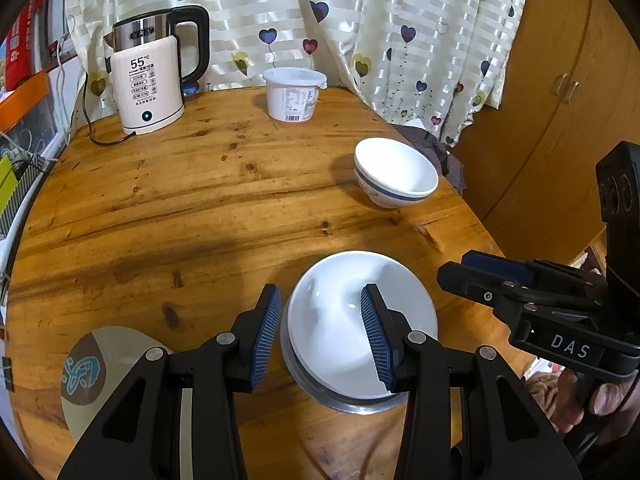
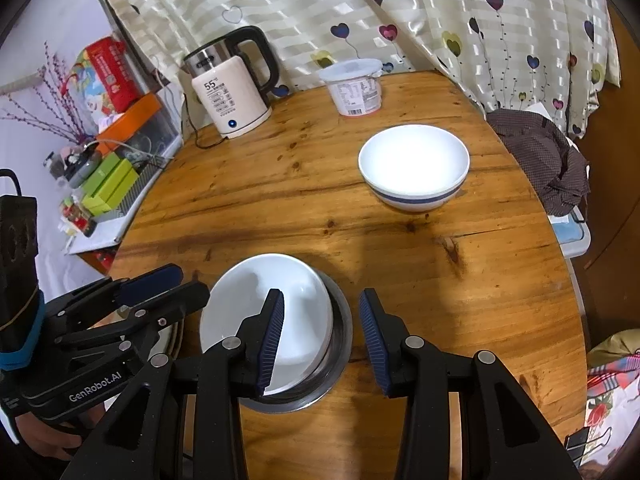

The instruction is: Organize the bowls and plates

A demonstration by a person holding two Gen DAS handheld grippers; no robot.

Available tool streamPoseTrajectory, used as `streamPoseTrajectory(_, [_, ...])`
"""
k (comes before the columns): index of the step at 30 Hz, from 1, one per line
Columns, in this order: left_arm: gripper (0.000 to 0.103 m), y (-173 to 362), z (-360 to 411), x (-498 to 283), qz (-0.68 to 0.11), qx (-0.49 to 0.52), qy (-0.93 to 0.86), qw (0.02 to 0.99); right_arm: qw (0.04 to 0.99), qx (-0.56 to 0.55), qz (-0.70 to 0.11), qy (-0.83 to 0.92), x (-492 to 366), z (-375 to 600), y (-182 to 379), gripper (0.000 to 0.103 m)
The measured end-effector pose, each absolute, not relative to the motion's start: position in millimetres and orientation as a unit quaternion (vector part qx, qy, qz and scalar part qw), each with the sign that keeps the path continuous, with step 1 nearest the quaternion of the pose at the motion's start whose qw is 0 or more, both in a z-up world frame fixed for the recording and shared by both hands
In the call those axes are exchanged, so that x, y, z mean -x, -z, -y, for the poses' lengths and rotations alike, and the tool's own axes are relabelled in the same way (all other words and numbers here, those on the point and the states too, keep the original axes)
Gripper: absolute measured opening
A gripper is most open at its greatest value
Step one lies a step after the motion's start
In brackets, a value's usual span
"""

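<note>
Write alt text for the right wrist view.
A white plate sits in a steel dish on a wooden table, straddled by the open right claw. Beyond are a blue-striped bowl, a kettle and a tub.

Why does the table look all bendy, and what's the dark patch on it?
In the left wrist view, the fisheye lens curves the wooden table edge, and dark corners ring the picture. In the right wrist view, a soft shadow falls on the wood just beyond the white plate, and the striped bowl glows so bright that its inside looks washed out.
</note>
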State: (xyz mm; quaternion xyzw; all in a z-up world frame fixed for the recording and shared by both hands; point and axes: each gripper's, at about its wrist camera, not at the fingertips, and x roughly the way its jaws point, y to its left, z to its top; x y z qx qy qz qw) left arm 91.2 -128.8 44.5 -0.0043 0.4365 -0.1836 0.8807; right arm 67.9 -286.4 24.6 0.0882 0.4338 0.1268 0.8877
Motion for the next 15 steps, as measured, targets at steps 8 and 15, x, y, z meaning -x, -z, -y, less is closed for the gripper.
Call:
streamPoseTrajectory(8, [0.043, -47, 129, -97, -0.435, 0.004, 0.183, 0.882, 0.888, -0.090, -0.433, -0.125, -77, 290, -28, 0.039])
streamPoseTrajectory(15, [0.043, -48, 128, -102, -0.436, 0.007, 0.184, 0.881, 0.890, -0.094, -0.431, -0.120, -82, 296, -30, 0.039])
